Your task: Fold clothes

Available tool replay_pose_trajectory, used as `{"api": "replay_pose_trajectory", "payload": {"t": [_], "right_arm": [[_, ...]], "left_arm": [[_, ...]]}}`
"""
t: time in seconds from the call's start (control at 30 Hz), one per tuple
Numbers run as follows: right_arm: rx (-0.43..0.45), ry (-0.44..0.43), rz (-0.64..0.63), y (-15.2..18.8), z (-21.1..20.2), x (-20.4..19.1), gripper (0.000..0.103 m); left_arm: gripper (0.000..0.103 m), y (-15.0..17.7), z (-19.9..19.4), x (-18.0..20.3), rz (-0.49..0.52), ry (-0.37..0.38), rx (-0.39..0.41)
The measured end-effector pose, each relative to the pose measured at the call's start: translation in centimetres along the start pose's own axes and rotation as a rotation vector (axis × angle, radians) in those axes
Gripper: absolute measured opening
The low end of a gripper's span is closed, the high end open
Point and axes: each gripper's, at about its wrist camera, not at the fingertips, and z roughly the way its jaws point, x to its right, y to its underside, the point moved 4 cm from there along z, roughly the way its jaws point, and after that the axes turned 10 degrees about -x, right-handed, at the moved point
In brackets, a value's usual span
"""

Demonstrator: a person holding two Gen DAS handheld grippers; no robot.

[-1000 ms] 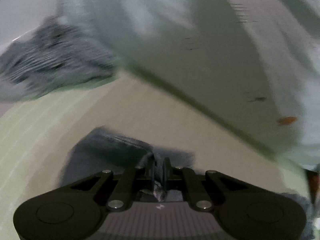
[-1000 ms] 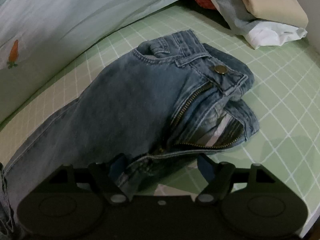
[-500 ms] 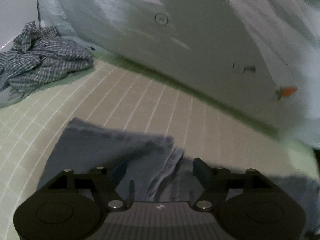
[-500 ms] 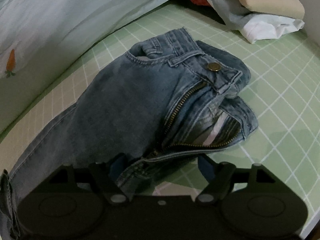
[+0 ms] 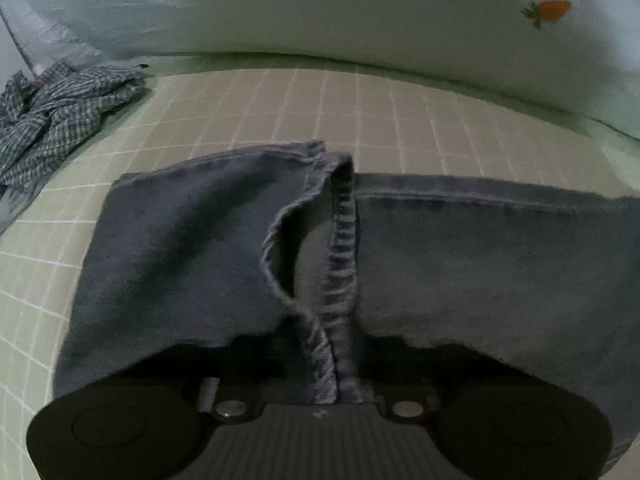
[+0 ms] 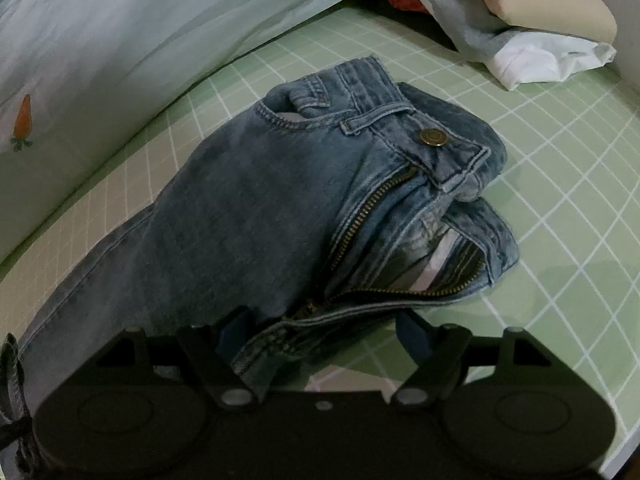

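Blue jeans [image 6: 248,208] lie on a green checked bed sheet [image 6: 560,184], fly unzipped, waistband button [image 6: 430,136] facing up. My right gripper [image 6: 324,332] hovers open low over the fly, and the zipper's lower end lies between its fingers without being pinched. In the left wrist view the leg end of the jeans [image 5: 180,248] lies flat with its hem turned up into a ridge. My left gripper [image 5: 336,384] is closing its jaws on that ridge of denim. The cloth hides its fingertips.
A crumpled blue checked shirt [image 5: 60,120] lies at the far left of the sheet [image 5: 280,108]. A pale duvet with carrot prints [image 5: 360,8] borders the far side. Piled beige, white and grey clothes [image 6: 540,20] sit at the back right.
The left gripper let go of the hem, opened, dropped closer over the leg end while rolling, and has closed again on a denim ridge. The right gripper has stayed still and open.
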Motion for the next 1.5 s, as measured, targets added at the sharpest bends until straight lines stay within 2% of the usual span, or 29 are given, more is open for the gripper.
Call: {"api": "replay_pose_trajectory", "payload": {"t": [0.07,0.2,0.27,0.37,0.43,0.47,0.5,0.53,0.67,0.8,0.97,1.37,1.5], "right_arm": [[0.01,-0.003,0.009,0.1,-0.2,0.2,0.079],[0.033,-0.034,0.046,0.2,-1.1,1.0,0.079],[0.049,-0.034,0.078,0.2,-1.5,1.6,0.079],[0.081,-0.027,0.132,0.0,-2.1,2.9,0.079],[0.111,-0.019,0.155,-0.2,-2.8,3.7,0.08],[0.128,-0.014,0.171,-0.4,-2.9,4.2,0.083],[0.146,-0.01,0.187,-0.6,-2.9,4.7,0.088],[0.164,-0.005,0.203,-0.7,-3.0,5.2,0.089],[0.187,-0.021,0.265,-1.9,-2.5,6.9,0.09],[0.178,-0.089,0.275,-2.9,-1.1,7.3,0.099],[0.175,-0.032,0.209,-3.6,0.8,7.0,0.103],[0.178,0.097,0.024,-4.8,2.9,5.4,0.103],[0.164,0.107,0.011,-5.1,3.0,5.3,0.103]], "left_arm": [[0.017,-0.3,-0.9,-0.3,-0.018,0.021,0.006],[0.017,-0.8,-4.4,1.4,0.048,0.089,0.067],[0.019,-0.3,-3.7,2.3,0.064,0.129,0.027],[0.027,0.9,-0.4,3.0,0.058,0.093,-0.085],[0.044,1.3,-0.2,3.4,0.059,0.104,-0.069],[0.061,1.2,-0.2,3.6,0.067,0.124,-0.078],[0.073,1.1,-0.2,3.8,0.073,0.142,-0.085],[0.074,1.1,-0.2,3.9,0.073,0.152,-0.085],[0.079,1.3,-0.5,4.4,0.082,0.153,-0.085],[0.082,1.2,-1.4,4.5,0.077,0.154,-0.07],[0.083,0.7,-2.3,4.3,0.053,0.14,-0.05],[0.084,0.6,-1.9,4.1,0.051,0.086,-0.07],[0.085,0.5,-1.9,4.0,0.045,0.073,-0.069]]}}
